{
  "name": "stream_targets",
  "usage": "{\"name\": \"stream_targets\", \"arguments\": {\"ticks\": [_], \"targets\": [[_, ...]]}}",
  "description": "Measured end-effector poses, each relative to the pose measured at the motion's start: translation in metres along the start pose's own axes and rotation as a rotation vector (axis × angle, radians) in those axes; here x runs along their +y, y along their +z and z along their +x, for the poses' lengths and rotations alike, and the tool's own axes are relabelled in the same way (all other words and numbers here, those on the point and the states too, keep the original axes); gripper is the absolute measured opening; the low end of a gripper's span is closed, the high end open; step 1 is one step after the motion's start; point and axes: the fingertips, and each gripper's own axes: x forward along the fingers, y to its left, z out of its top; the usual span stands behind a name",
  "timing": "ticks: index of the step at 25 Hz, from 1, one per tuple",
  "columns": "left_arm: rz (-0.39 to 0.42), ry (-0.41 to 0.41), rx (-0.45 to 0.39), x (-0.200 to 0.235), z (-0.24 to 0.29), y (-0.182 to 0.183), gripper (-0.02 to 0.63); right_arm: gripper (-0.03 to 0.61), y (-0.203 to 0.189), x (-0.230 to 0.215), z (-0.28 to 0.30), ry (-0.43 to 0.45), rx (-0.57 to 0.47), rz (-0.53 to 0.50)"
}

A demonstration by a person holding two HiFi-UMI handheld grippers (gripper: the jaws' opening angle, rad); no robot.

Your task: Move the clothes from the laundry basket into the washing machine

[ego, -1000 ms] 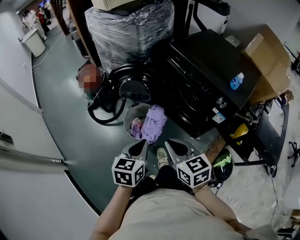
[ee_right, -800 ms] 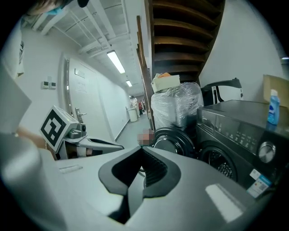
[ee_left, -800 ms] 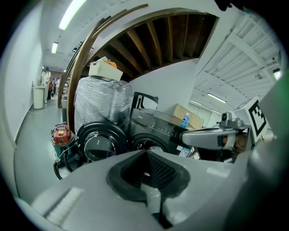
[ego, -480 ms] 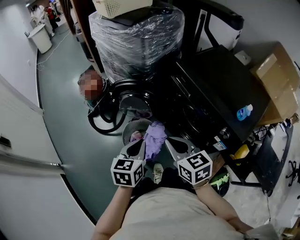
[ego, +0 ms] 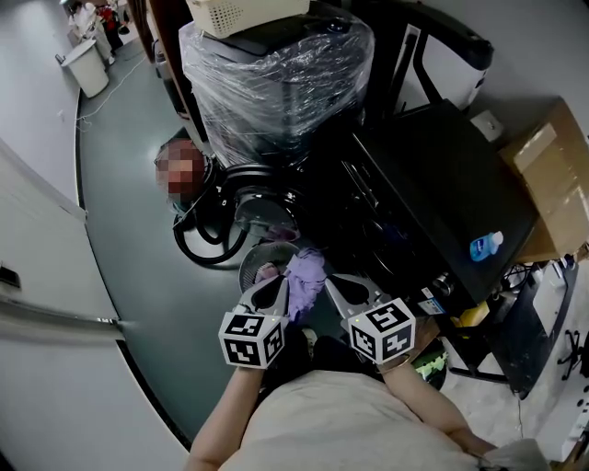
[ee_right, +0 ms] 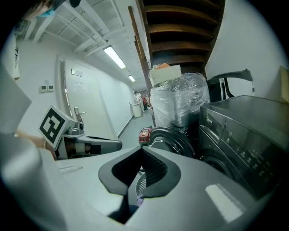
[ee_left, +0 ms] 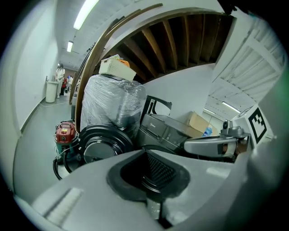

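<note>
The person's beige-clad torso (ego: 340,423) fills the bottom of the head view, with both forearms reaching forward. The left gripper (ego: 274,287) and right gripper (ego: 342,285) are side by side, near each other, marker cubes toward the body. In its own view, the left gripper (ee_left: 145,151) has its jaws pressed together with nothing between them. The right gripper (ee_right: 141,149) is likewise closed on nothing; a sliver of purple shows below through the gap behind its jaws.

Just beyond the gripper tips, a purple cloth (ego: 306,269) lies heaped over the right side of the round grey laundry basket (ego: 253,267), which stands on the green floor (ego: 129,239). The cloth sits between the two grippers in the head view, and neither is holding it.

Past the basket stands the black washing machine (ego: 433,184), its round door (ego: 264,207) swung open to the left. A blue bottle (ego: 485,246) stands on the machine's top near its right edge, with a cardboard box (ego: 552,175) beside it. A red vacuum (ee_left: 64,133) sits left of the door. Behind it rises a plastic-wrapped appliance (ego: 276,83) topped by a cream crate (ego: 244,11). Far down the corridor stands a white bin (ego: 87,69).
</note>
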Motion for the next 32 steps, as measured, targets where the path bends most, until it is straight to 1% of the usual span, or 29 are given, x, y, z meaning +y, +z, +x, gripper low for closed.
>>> {"name": "stream_targets", "arguments": {"ticks": [4, 8, 11, 14, 18, 21, 24, 27, 32], "targets": [[-0.014, 0.003, 0.019, 0.01, 0.001, -0.003, 0.0, 0.028, -0.003, 0.002, 0.006, -0.01, 0.018, 0.01], [-0.02, -0.008, 0.05, 0.018, 0.003, -0.006, 0.0, 0.028, -0.006, 0.0, 0.008, -0.047, 0.031, 0.045], [-0.006, -0.03, 0.075, 0.022, 0.005, -0.002, 0.0, 0.028, -0.006, -0.002, 0.011, -0.074, 0.029, 0.076], [0.016, -0.055, 0.106, 0.022, 0.008, -0.003, 0.0, 0.028, -0.011, -0.002, 0.015, -0.082, 0.036, 0.128], [0.028, -0.075, 0.149, 0.024, 0.008, -0.01, 0.0, 0.028, -0.019, 0.003, 0.018, -0.091, 0.053, 0.152], [0.039, -0.108, 0.187, 0.023, 0.011, -0.019, 0.0, 0.028, -0.027, 0.003, 0.022, -0.096, 0.065, 0.17], [0.058, -0.141, 0.23, 0.02, 0.016, -0.031, 0.0, 0.028, -0.036, 0.0, 0.022, -0.109, 0.088, 0.163], [0.078, -0.153, 0.271, 0.023, 0.024, -0.043, 0.0, 0.028, -0.051, -0.008, 0.025, -0.125, 0.126, 0.163], [0.084, -0.168, 0.32, 0.034, 0.043, -0.07, 0.0, 0.029, -0.079, -0.028, 0.034, -0.148, 0.174, 0.206]]}}
